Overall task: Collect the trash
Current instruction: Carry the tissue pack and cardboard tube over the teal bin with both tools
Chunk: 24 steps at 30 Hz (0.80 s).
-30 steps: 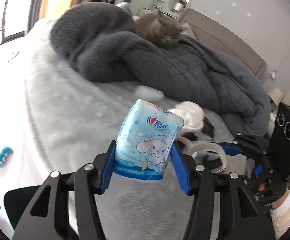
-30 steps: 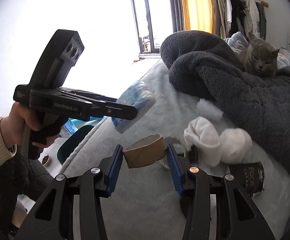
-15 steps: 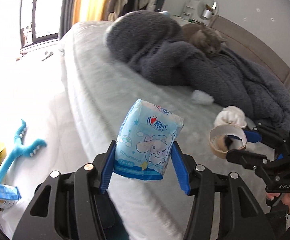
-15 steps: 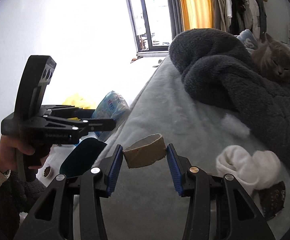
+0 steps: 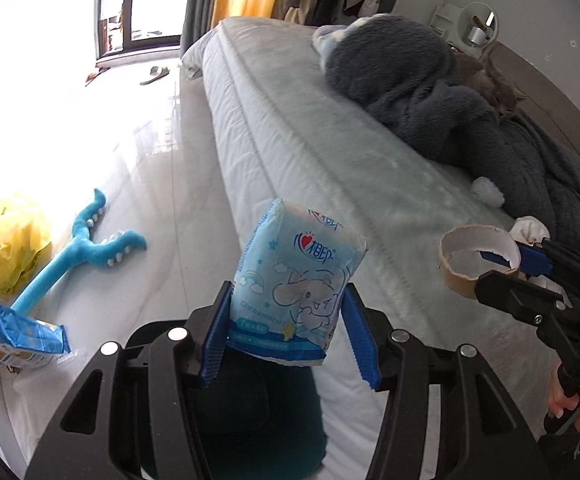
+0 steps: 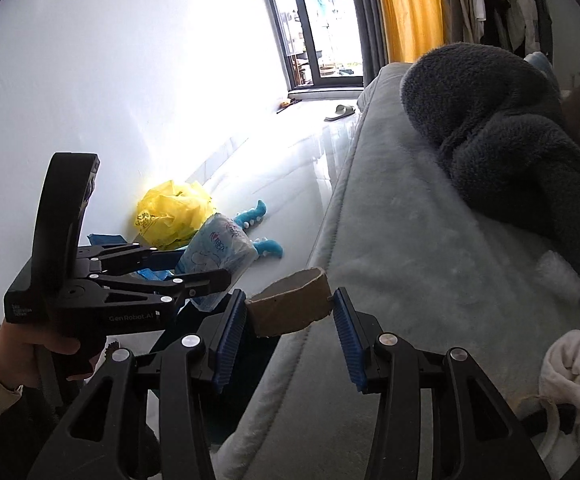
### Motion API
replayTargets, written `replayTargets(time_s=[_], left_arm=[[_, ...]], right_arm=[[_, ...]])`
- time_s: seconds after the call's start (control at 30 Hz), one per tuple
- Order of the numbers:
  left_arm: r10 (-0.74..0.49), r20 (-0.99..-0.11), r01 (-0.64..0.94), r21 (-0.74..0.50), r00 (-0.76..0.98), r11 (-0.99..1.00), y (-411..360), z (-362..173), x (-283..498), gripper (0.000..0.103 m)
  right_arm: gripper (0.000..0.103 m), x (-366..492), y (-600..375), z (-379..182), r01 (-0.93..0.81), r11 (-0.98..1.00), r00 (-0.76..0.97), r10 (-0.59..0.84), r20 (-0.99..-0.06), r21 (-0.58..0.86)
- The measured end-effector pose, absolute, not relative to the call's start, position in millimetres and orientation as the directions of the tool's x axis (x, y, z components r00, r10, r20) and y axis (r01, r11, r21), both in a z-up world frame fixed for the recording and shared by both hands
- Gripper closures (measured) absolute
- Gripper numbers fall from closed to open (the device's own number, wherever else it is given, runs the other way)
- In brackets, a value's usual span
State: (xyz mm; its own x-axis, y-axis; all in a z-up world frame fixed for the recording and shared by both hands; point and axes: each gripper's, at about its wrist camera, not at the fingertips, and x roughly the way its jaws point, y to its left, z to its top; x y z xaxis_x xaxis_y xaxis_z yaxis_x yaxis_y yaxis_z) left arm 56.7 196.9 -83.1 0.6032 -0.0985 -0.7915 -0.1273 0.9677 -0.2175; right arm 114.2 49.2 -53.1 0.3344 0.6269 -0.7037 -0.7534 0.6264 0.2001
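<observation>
Beside the bed (image 5: 330,152), left gripper (image 5: 287,328) clamps one tissue pack (image 5: 294,280). Right gripper (image 6: 290,332) pinches one cardboard ring (image 6: 290,304). One yellow bag (image 5: 5,248) on floor, contents unclear.

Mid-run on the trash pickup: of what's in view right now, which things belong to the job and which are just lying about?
Job:
- blue tissue pack, clamped in the left gripper
- cardboard roll, clamped in the right gripper
- yellow plastic bag on the floor, likely the trash bag

Lying about:
- blue plush toy
- dark blanket
- white socks
- slipper
</observation>
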Motion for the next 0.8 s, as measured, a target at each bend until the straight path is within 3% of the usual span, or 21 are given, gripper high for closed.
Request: replayTargets(time_s=[0.8], left_arm=[[-0.142,-0.941,-0.225,-0.216,0.306,0.95,261,-187,27,0.044]], right_arm=[[0.057,88,142,-92,-0.739,0.619,0.196,0.575,-0.794,0.266]])
